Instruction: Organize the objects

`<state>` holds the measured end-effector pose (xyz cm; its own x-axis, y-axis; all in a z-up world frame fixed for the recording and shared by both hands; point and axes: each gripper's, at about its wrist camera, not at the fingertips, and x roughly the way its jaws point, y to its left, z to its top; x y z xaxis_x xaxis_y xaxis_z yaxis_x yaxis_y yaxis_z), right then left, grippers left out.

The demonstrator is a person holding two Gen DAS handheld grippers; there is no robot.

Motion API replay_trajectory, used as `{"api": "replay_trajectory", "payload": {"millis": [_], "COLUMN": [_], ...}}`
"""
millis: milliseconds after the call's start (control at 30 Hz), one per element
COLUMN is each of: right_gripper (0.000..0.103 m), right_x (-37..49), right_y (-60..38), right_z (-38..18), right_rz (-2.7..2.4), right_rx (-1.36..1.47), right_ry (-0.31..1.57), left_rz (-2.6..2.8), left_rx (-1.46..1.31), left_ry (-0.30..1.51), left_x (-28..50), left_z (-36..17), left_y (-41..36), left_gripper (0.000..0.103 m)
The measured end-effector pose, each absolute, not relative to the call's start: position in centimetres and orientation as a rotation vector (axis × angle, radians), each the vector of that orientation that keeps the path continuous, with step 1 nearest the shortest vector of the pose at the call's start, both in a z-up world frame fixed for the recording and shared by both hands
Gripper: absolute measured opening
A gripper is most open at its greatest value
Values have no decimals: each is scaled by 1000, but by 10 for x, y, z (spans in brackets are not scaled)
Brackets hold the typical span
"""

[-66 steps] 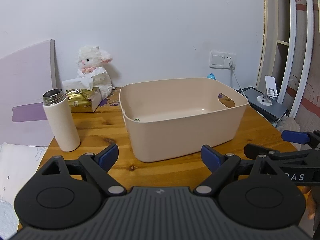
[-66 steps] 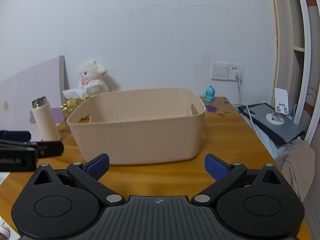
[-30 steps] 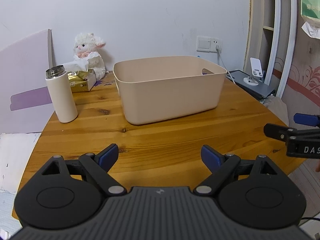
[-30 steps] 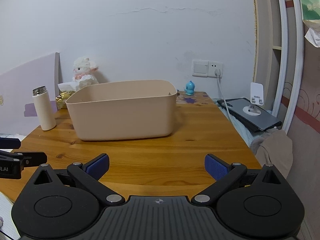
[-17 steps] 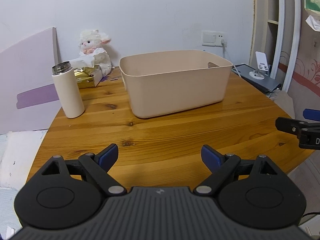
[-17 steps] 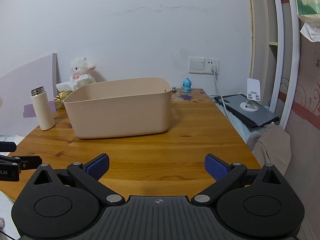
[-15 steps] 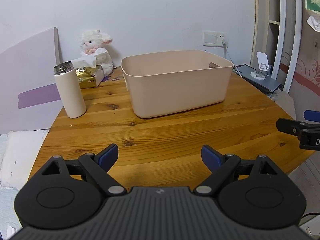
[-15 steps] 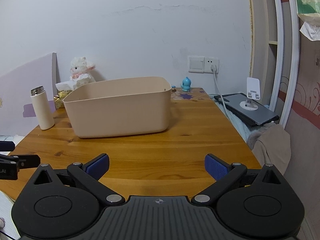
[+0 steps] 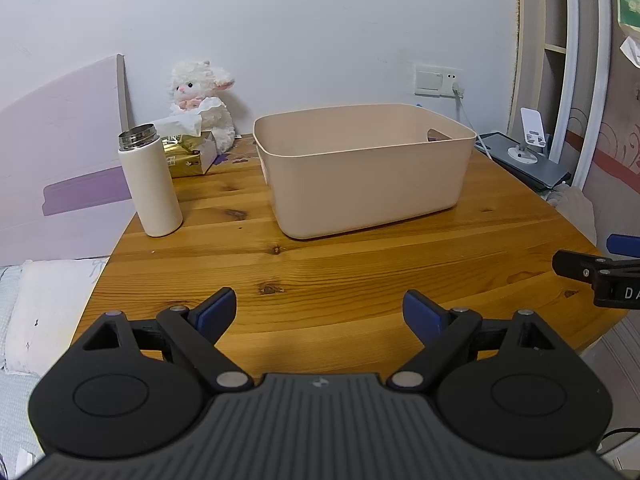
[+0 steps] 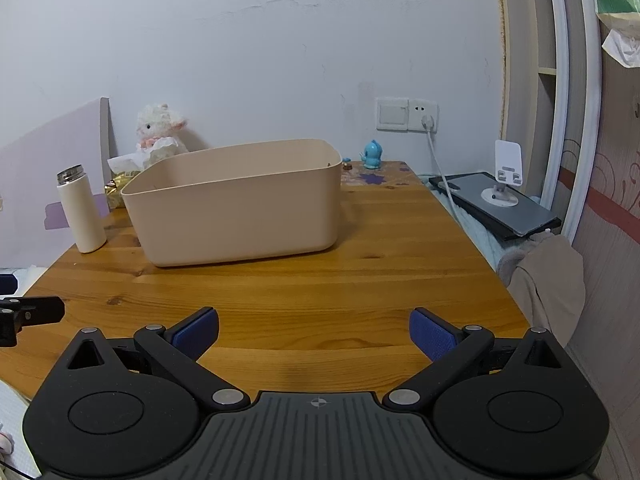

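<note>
One beige bin point(image 9: 364, 168), one white flask point(image 9: 149, 184), one plush lamb point(image 9: 202, 100), one tissue box point(image 9: 188, 156), one blue figurine point(image 10: 373, 155) — and two grippers, left gripper point(image 9: 318, 316) and right gripper point(image 10: 314, 334).

We see a glossy varnished wood table point(image 9: 360, 272) under a smooth matt plastic bin point(image 9: 368, 184). The bottle point(image 9: 150, 188) looks matt white with a shiny metal rim (brushed, perhaps), and the lamb toy point(image 9: 200, 108) is fluffy cloth.
</note>
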<state>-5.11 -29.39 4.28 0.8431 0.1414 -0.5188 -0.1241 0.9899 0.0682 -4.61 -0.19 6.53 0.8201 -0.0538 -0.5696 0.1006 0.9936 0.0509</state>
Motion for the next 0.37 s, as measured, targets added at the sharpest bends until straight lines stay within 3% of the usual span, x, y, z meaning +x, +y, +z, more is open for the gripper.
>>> {"api": "replay_trajectory", "payload": {"millis": [267, 367], "right_gripper": [103, 103], "right_x": [-44, -39], "right_y": [-293, -293], "right_z": [40, 38], "right_rz": [138, 138], "right_rx": [39, 43], "right_ry": [560, 569], "left_rz": [-84, -83], "left_rx": [77, 69], "left_ry": [606, 608], "left_x": [-43, -40], "left_z": [64, 63], "left_y": [-2, 0], "left_gripper": [92, 97]}}
